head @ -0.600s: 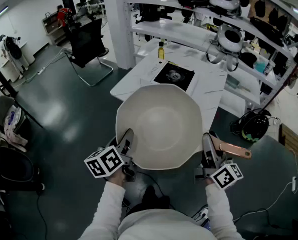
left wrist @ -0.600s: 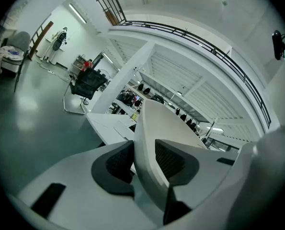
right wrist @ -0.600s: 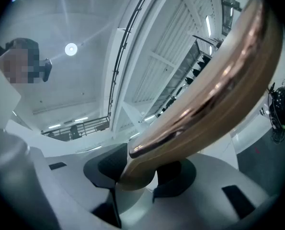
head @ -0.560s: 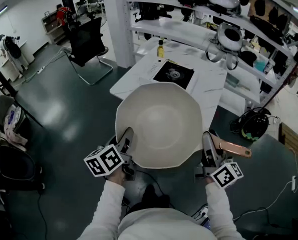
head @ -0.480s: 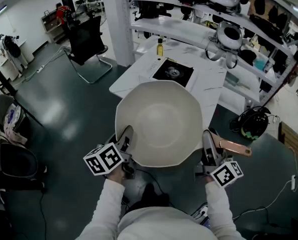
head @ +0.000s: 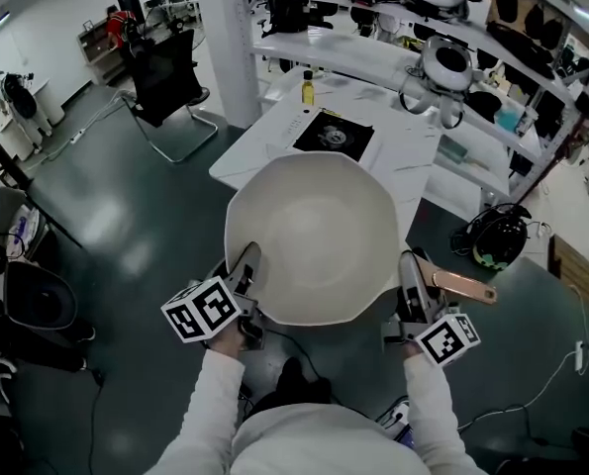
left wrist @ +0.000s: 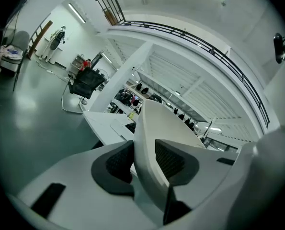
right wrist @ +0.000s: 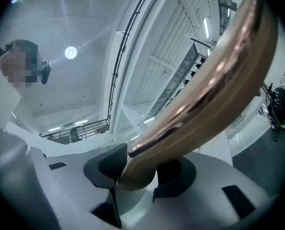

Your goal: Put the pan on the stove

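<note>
A big white pan (head: 314,237) with an angular rim hangs in the air in front of me, above the dark floor. My left gripper (head: 243,270) is shut on its near-left rim (left wrist: 149,128), which sits between the dark pads (left wrist: 116,164). On the right, my right gripper (head: 411,283) is shut on the pan's copper handle (head: 464,288), which runs up and away in the right gripper view (right wrist: 207,90). The stove (head: 335,133), a flat black plate, lies on the white table (head: 259,156) just beyond the pan's far edge.
A small yellow bottle (head: 307,87) stands on the table behind the stove. White shelves (head: 452,57) with pots and appliances rise at the back right. A black chair (head: 165,87) stands at the left, and a black helmet-like object (head: 499,237) sits on the floor at the right.
In the head view the pan and both grippers have shifted slightly up and left, grips unchanged. The table and stove have slid up the frame too.
</note>
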The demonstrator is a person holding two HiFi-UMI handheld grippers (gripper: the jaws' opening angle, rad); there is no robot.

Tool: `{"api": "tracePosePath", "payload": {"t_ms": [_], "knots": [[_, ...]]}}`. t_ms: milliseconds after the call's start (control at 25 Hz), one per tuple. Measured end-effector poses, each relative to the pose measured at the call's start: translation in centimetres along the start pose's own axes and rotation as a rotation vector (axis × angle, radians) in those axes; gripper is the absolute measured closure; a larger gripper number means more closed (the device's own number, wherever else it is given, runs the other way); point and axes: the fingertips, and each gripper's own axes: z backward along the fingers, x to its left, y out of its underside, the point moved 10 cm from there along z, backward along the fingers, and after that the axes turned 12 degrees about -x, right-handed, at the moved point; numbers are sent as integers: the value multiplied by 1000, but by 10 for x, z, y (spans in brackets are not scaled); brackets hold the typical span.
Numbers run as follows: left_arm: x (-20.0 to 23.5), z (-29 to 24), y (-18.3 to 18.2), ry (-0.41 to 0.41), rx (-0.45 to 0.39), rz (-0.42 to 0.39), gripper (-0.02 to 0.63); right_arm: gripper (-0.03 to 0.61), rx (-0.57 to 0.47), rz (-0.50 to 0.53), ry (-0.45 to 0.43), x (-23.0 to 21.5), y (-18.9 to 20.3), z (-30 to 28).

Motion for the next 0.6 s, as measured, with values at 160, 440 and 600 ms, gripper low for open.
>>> {"api": "tracePosePath", "payload": {"t_ms": [160,440,600], "knots": [[-7,7,8,-14,7,11,469,396,6,-10,-5,-3,-6,5],[-9,12,29,-40,8,22,469,397,24,-22,-8,-19,-5,16],[-10,1,28,-46,15,18,469,397,22,-32,-5,-27,-6,9]]}}
